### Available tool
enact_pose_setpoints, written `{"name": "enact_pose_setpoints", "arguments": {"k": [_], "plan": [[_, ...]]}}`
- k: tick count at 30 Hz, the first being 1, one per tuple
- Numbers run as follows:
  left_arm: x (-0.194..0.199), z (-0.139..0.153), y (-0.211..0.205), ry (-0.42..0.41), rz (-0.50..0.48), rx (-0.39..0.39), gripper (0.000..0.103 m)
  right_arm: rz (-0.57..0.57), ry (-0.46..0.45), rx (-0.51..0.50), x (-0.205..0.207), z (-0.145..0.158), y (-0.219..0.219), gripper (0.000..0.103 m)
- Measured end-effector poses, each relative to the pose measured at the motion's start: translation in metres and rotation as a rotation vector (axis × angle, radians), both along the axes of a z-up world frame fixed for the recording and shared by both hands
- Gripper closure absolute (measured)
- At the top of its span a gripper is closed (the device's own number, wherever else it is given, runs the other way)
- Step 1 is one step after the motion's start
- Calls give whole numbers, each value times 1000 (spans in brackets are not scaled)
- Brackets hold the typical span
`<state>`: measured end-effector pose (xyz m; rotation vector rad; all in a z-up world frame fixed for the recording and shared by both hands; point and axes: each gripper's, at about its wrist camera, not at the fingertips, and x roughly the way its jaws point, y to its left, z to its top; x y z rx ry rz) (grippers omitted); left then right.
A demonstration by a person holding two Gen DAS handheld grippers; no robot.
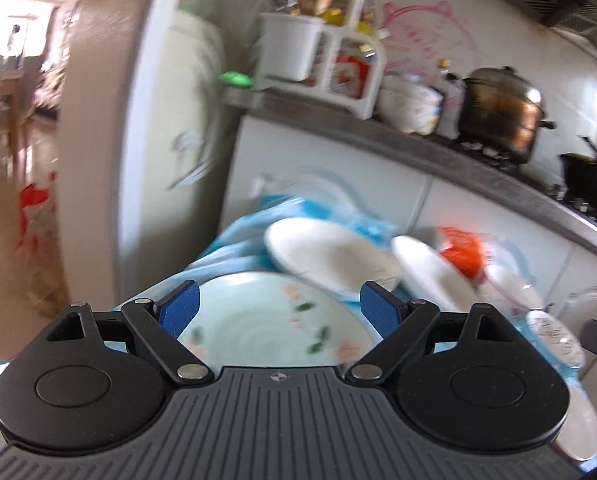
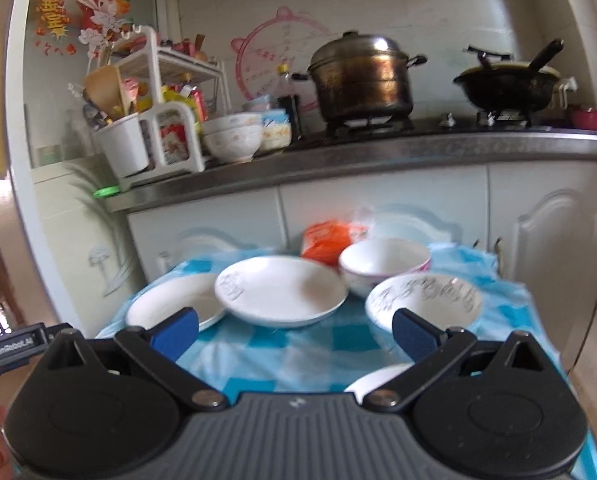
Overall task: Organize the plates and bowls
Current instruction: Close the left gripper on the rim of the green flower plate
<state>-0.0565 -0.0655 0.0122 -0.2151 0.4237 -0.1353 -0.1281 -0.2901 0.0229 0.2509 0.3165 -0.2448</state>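
Your left tool (image 1: 279, 312) hangs with its blue pads spread wide, empty, right over the pale green round plate with pink flowers (image 1: 274, 320) on the bench's blue-and-white checked cloth (image 2: 298, 348). Your right tool (image 2: 294, 332) is spread wide and empty too. Ahead of it sit two plain white round plates (image 2: 280, 290), overlapping, with a white bowl with grey script (image 2: 424, 298) just right and a white bowl with a pink band (image 2: 384, 262) behind.

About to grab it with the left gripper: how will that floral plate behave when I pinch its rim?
The floral plate looks glazed, so probably slippery against the left gripper pads. It seems rigid ceramic: likely weighty and chip-prone. The checked cloth under it may slide if pushed.
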Motion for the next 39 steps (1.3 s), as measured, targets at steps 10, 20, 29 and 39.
{"name": "enact_pose_setpoints", "arguments": {"k": [10, 20, 29, 39], "plan": [[10, -18, 34, 61, 54, 16, 0, 179, 70, 144, 31, -25, 31, 1], [34, -41, 38, 133, 3, -23, 41, 366, 72, 313, 83, -59, 49, 10], [46, -50, 37, 173, -26, -52, 54, 386, 95, 393, 116, -80, 51, 9], [49, -54, 34, 160, -39, -49, 58, 492, 86, 399, 134, -83, 68, 5]]}}
